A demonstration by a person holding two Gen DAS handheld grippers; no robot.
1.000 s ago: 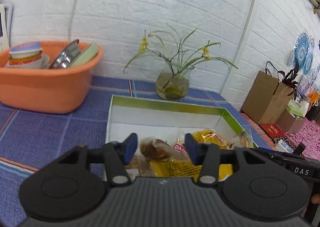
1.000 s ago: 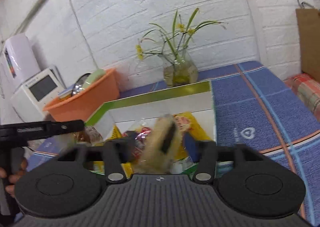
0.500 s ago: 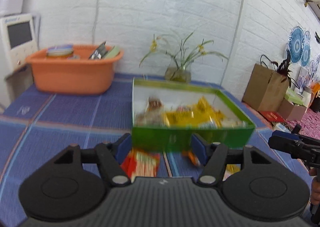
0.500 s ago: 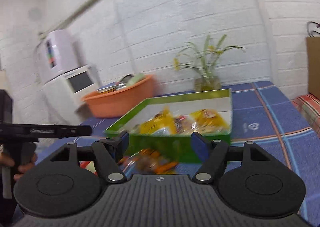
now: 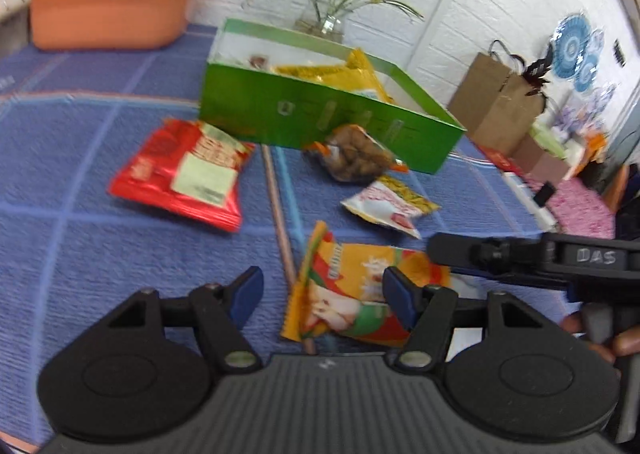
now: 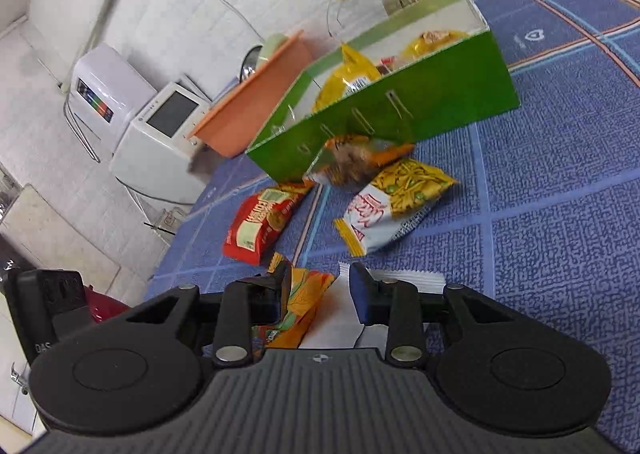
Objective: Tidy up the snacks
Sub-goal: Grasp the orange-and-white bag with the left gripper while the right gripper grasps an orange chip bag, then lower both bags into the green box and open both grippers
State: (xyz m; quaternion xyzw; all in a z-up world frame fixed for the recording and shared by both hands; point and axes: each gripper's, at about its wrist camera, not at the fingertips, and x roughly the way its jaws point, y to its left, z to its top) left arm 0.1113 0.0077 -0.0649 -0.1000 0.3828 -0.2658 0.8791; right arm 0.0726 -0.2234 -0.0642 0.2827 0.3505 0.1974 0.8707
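Here the green box (image 5: 320,114) sits on the blue-checked worktop (image 5: 80,246), already holding several yellow packets (image 5: 340,72), while other snacks lie loose in front of it. Touching the box's near wall is a clear bag of brown snacks (image 5: 356,158) with orange trim. Just in front of that lies a white-and-yellow packet (image 5: 386,206), and off to the left, apart from both, a red packet (image 5: 184,174) lies flat. Nearest of all is an orange packet (image 5: 360,294) with green and white print.

The left gripper (image 5: 322,290) hovers low over the worktop with its blue-tipped fingers (image 5: 248,290) spread wide and nothing between them — the orange packet lies beneath, more toward the right finger. The right gripper (image 6: 318,286) is likewise released and empty; in its own view it hangs above the orange packet (image 6: 300,302) and a white wrapper (image 6: 396,278) lying beside it. Its black body also reaches in from the right of the left wrist view.

Behind the box stand a glass vase of yellow flowers (image 5: 328,14) and, further left, an orange basin (image 5: 108,10) with dishes in it. The right wrist view shows a white appliance (image 6: 160,134) with a dark screen past the basin. A brown paper bag (image 5: 496,102) stands on the floor to the right.
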